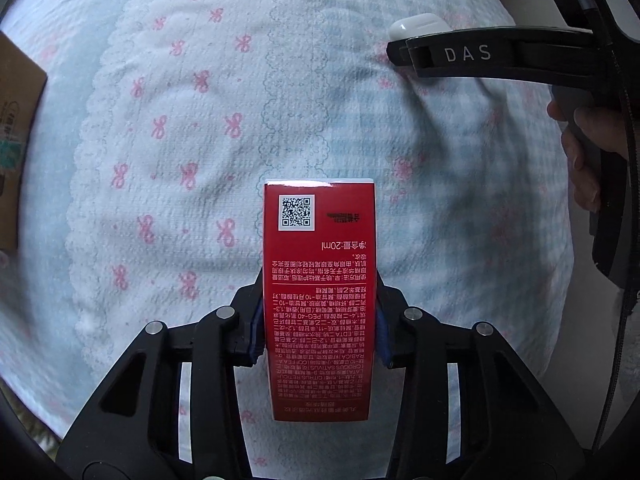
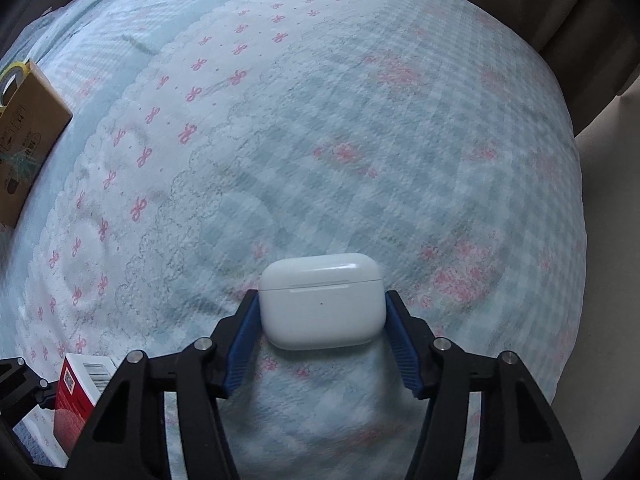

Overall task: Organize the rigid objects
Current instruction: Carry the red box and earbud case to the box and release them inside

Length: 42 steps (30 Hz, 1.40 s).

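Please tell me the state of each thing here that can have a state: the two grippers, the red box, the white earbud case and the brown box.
left gripper: shut on red box
red box: closed, held
right gripper: shut on earbud case
earbud case: lid closed, held
brown box: lying on the bedspread

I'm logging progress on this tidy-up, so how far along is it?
Nothing looks put away yet. In hand: the left gripper clamps a red box, and the right gripper clamps a white earbud case, both over the bedspread. Left: setting both down, perhaps by the cardboard box, whose inside is hidden.
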Each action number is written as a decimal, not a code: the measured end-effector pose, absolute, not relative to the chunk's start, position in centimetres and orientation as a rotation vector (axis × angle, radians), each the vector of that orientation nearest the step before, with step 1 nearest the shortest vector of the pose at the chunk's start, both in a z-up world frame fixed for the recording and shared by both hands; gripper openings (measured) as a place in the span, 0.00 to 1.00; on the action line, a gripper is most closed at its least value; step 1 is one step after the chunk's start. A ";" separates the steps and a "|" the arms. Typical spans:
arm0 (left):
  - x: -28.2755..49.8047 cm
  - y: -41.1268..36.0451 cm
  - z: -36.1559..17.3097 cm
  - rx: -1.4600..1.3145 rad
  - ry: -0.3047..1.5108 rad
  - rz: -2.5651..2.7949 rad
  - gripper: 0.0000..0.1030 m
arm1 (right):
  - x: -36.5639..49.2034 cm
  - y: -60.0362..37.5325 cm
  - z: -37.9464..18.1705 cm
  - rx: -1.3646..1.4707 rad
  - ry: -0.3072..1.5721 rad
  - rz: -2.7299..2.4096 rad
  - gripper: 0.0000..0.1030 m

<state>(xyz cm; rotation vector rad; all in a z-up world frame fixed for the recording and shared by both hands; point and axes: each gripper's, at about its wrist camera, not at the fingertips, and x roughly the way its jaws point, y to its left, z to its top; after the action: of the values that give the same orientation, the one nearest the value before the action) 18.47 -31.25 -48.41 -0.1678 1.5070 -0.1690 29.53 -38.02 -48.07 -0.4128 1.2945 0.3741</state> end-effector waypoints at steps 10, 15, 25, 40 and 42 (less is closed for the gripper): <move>17.3 -28.9 -45.0 -0.215 1.447 -0.210 0.37 | 29.5 -39.1 -43.4 -0.329 1.265 0.314 0.55; 17.1 -27.9 -43.5 -0.232 1.426 -0.220 0.36 | 27.9 -38.7 -40.1 -0.307 1.233 0.288 0.55; 14.3 -27.7 -41.0 -0.222 1.371 -0.232 0.36 | 24.4 -39.0 -37.3 -0.220 1.203 0.254 0.55; 14.5 -16.3 -25.2 -0.252 1.150 -0.166 0.36 | 21.9 -31.6 -23.8 -0.172 1.060 0.313 0.55; 14.8 -13.9 -23.3 -0.243 1.125 -0.148 0.36 | 21.6 -29.6 -22.1 -0.174 1.038 0.333 0.55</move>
<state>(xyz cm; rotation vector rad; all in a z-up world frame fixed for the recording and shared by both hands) 14.76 -13.85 -23.27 -0.2426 1.1248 -0.1480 21.60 -29.59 -22.09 -0.1737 1.0376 0.3326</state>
